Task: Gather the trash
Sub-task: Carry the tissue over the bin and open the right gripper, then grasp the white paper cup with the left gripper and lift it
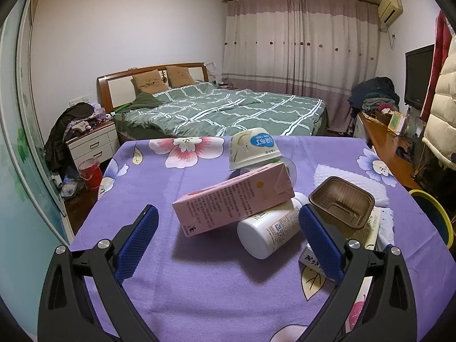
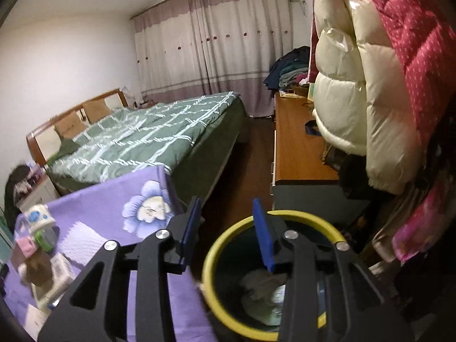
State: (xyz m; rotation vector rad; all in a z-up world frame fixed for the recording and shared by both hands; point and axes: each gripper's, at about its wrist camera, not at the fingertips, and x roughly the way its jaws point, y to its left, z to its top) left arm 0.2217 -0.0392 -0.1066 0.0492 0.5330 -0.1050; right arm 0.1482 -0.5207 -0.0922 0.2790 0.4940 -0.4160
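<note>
My left claw (image 1: pixel 228 242) hangs over the purple flowered tablecloth (image 1: pixel 148 193) with its blue pads spread wide and nothing pinched between them. Straight ahead of it lies the heap of trash: a pink carton (image 1: pixel 228 199) tilted across a white bottle (image 1: pixel 270 230) that lies on its side, and behind them an upturned paper cup (image 1: pixel 253 148) with a blue label perched on top of something clear. A brown plastic tray (image 1: pixel 342 205) sits just beside my right pad, resting on some papers, with a white ridged sheet (image 1: pixel 350 179) lying farther back. The yellow rim of the bin (image 1: pixel 444 222) peeks in past the right edge of the table. My right claw (image 2: pixel 225 233) is off to that side, above the mouth of the yellow-rimmed bin (image 2: pixel 216 242) standing on the floor just beside the table edge. Its pads are parted and hold nothing; one pad stands over the gap between cloth and bin, the other over the bin's dark inside. Down in the bin lies a pale crumpled lump (image 2: pixel 265 296), too blurred for me to say what it is. The same heap of trash shows blurred at the left of this view, on the cloth.
</note>
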